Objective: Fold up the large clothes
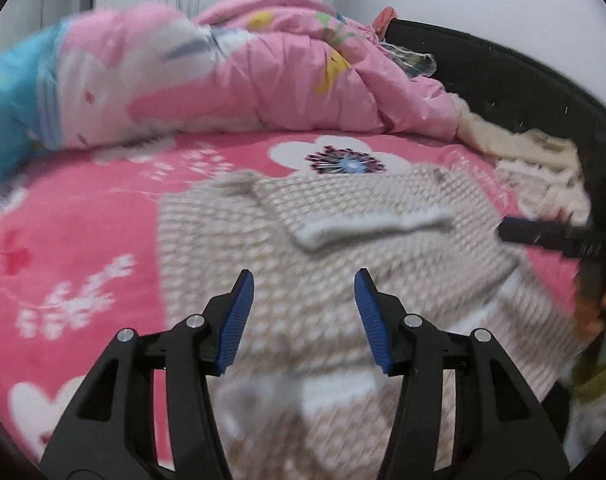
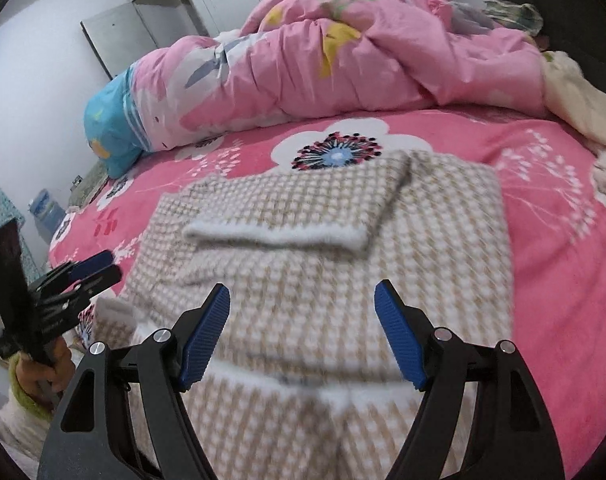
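A beige and white checked knit garment (image 1: 343,240) (image 2: 343,248) lies spread on the pink flowered bed sheet (image 1: 83,220) (image 2: 555,240). One sleeve with a white cuff (image 2: 275,236) is folded across its upper part. My left gripper (image 1: 304,282) hangs open above the garment's near half, nothing between its blue pads. My right gripper (image 2: 301,294) also stands open over the garment, empty. In the right wrist view the left gripper (image 2: 99,268) shows at the left edge, held by a hand (image 2: 43,372). The right gripper's dark finger (image 1: 543,234) shows at the right of the left wrist view.
A bunched pink duvet (image 1: 263,80) (image 2: 343,60) fills the far side of the bed, with a blue pillow (image 2: 111,128) at its left end. Cream cloths (image 1: 543,160) lie by the dark headboard (image 1: 503,68). A white cabinet (image 2: 143,28) stands beyond the bed.
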Action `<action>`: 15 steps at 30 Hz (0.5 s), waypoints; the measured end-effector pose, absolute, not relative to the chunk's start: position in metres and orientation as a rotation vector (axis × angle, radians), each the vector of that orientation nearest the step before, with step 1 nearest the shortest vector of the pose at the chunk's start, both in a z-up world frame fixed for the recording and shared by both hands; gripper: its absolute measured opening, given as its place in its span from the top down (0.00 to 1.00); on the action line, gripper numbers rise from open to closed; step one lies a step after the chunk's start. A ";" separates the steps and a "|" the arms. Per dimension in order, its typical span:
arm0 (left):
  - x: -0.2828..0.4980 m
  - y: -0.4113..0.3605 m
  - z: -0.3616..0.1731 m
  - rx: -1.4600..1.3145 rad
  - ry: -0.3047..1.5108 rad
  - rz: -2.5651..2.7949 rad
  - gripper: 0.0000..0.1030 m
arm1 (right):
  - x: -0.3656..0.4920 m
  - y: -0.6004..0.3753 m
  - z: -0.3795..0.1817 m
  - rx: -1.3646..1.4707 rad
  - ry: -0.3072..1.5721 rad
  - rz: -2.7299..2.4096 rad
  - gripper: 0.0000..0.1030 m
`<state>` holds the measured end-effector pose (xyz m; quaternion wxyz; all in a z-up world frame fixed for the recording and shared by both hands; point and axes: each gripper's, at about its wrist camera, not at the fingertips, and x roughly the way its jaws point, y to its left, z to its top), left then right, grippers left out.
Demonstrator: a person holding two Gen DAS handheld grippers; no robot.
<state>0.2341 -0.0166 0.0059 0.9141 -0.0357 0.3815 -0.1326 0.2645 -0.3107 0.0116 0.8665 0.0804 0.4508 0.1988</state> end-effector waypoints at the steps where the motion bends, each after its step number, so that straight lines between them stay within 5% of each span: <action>1: 0.245 -0.020 0.004 -0.081 0.793 -0.284 0.52 | 0.274 -0.311 0.009 0.169 0.950 0.415 0.29; 15: 0.371 0.010 -0.061 -0.659 1.115 -0.443 0.55 | 0.370 -0.344 -0.042 0.524 1.164 0.503 0.40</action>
